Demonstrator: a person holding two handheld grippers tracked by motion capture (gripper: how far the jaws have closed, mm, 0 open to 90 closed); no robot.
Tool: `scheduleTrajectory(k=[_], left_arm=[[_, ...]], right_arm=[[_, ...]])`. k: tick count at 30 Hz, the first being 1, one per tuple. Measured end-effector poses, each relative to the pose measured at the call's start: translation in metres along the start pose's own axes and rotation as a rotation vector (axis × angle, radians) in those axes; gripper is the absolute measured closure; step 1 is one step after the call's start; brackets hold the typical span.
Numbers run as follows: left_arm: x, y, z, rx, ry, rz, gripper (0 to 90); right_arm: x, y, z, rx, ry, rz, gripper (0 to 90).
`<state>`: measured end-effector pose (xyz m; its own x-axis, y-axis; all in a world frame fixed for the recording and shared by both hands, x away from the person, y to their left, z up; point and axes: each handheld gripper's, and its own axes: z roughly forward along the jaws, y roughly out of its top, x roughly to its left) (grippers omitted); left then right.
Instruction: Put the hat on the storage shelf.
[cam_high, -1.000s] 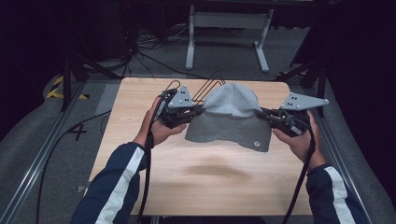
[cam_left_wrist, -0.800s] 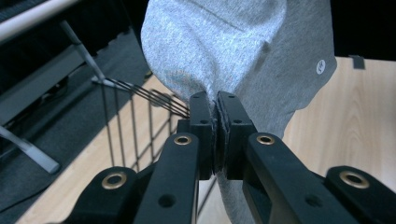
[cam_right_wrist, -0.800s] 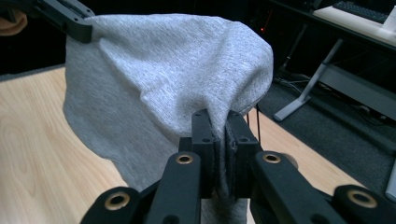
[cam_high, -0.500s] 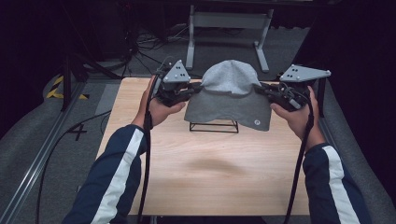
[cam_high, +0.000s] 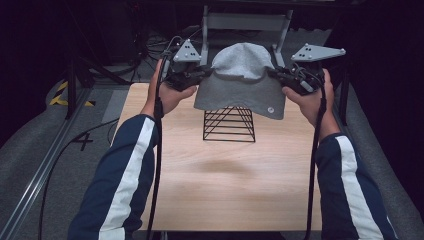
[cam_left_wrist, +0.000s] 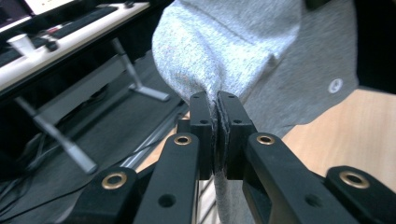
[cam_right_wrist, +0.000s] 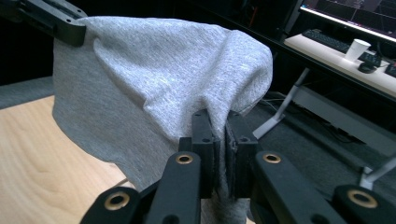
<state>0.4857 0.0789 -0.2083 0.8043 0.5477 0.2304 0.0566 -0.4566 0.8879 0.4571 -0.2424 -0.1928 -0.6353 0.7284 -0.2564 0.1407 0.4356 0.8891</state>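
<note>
Your sleeves come in over the desk (cam_high: 220, 190), then the wire stand (cam_high: 229, 124) sits mid-desk. Above its far side you've got the grey hat (cam_high: 240, 82) hanging in the air, left hand-held gripper (cam_high: 204, 74) pinching one side, right hand-held gripper (cam_high: 274, 73) clamped on the other.

Light wood table (cam_high: 230, 190), bare grain. Black wire stand (cam_high: 229, 123) sits upright on it toward the far middle, pyramid shape with stacked horizontal bars. Grey carpet floor (cam_high: 45, 145) on both sides of the table. Metal rail (cam_high: 35, 175) runs along the floor at left, black cable (cam_high: 75, 140) looping beside it, yellow-black tape (cam_high: 62, 95) farther back. Grey metal frame (cam_high: 245, 22) stands beyond the table. In the gripper views: white desk (cam_right_wrist: 345, 58) with keyboard (cam_right_wrist: 327, 39), paper cup (cam_right_wrist: 357, 49), monitor (cam_right_wrist: 359, 11).
</note>
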Motion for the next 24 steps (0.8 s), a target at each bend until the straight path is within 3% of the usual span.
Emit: scheduleTrajectory(k=[3, 7, 13, 15, 24], left_arm=[[0.009, 0.004, 0.006, -0.001, 0.002, -0.016, 85.8], [0.011, 0.004, 0.012, 0.000, 0.015, -0.011, 85.8], [0.016, -0.002, 0.028, 0.018, 0.018, -0.045, 85.8], [0.018, -0.005, 0.031, 0.010, 0.000, -0.069, 85.8], [0.016, -0.020, 0.029, -0.006, -0.044, -0.067, 85.8]], right_arm=[[-0.005, 0.003, 0.009, 0.005, -0.007, 0.004, 84.3], [-0.012, 0.004, 0.016, -0.005, -0.007, 0.022, 84.3], [-0.017, 0.000, 0.027, 0.009, -0.006, 0.029, 84.3], [-0.018, -0.001, 0.030, 0.007, -0.003, 0.039, 84.2], [-0.016, -0.011, 0.033, 0.011, 0.052, 0.034, 84.2]])
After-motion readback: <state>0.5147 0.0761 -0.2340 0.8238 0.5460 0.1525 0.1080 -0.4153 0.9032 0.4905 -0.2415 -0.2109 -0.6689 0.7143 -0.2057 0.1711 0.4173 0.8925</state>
